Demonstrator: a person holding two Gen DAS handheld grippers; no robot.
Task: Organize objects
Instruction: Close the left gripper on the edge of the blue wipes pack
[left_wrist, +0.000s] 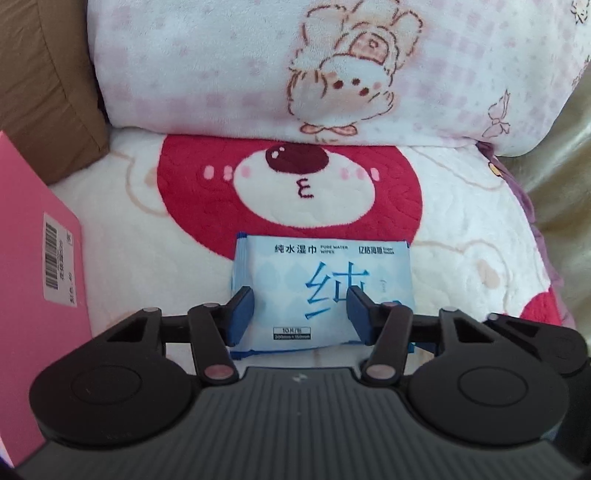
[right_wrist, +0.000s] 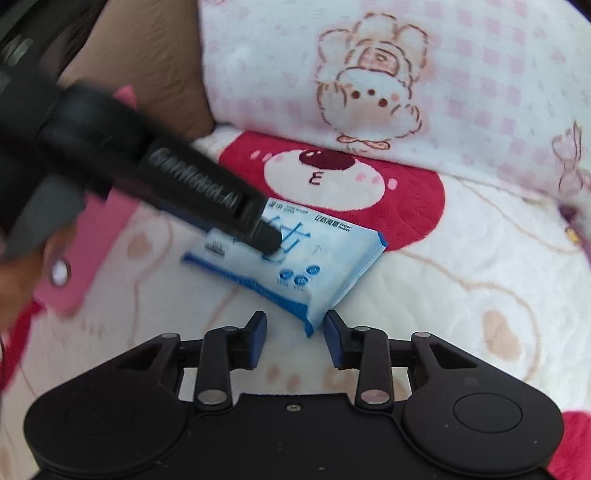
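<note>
A light blue pack of wet wipes (left_wrist: 295, 269) lies flat on a white blanket with a red bear face (left_wrist: 288, 192). My left gripper (left_wrist: 299, 299) comes down onto its near half. The blue pads stand apart over the flat top face, the left one by the pack's left edge and the right one near its middle. In the right wrist view one left finger (right_wrist: 267, 240) touches the wet wipes pack (right_wrist: 295, 266) from above. My right gripper (right_wrist: 295, 325) is open at the pack's near corner, which sits between the tips without being squeezed.
A pink box with a barcode label (left_wrist: 37, 277) stands at the left, partly behind the left gripper in the right wrist view. A brown cushion (left_wrist: 48, 92) sits at the back left. A thick pink-checked blanket (left_wrist: 258, 66) is piled along the back.
</note>
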